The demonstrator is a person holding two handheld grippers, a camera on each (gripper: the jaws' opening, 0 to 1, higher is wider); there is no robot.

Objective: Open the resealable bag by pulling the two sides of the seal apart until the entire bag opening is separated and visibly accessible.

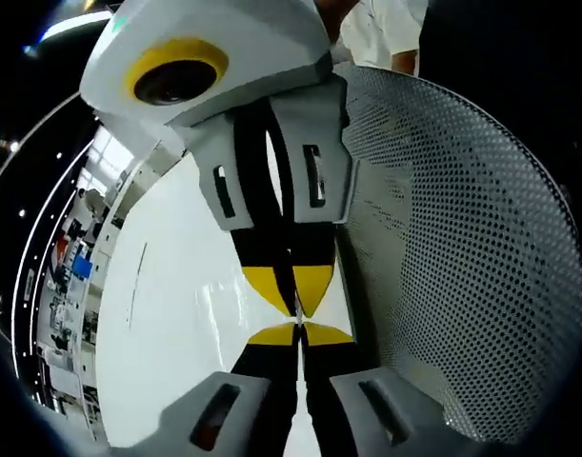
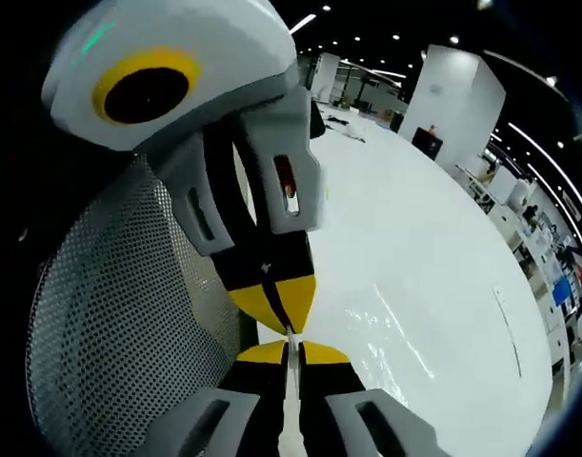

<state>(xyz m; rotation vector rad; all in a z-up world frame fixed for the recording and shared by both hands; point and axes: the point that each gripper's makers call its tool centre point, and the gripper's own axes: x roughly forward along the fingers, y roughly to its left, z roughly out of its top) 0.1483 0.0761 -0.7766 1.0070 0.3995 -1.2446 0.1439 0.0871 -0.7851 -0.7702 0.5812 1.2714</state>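
Bag film, seemingly a thin clear seal edge, is pinched between the opposed tips of the left gripper and right gripper above the white counter, each clamped on one side to pull it apart.

Two grippers, one bag.

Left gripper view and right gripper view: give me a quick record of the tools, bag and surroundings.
left tool: shut, pinching a thin pale edge
right tool: shut on the same edge, tip to tip with left tool
resealable bag: pale strip between jaws; opening not seen apart
table: white, glossy
mesh panel: grey, perforated, beside tools
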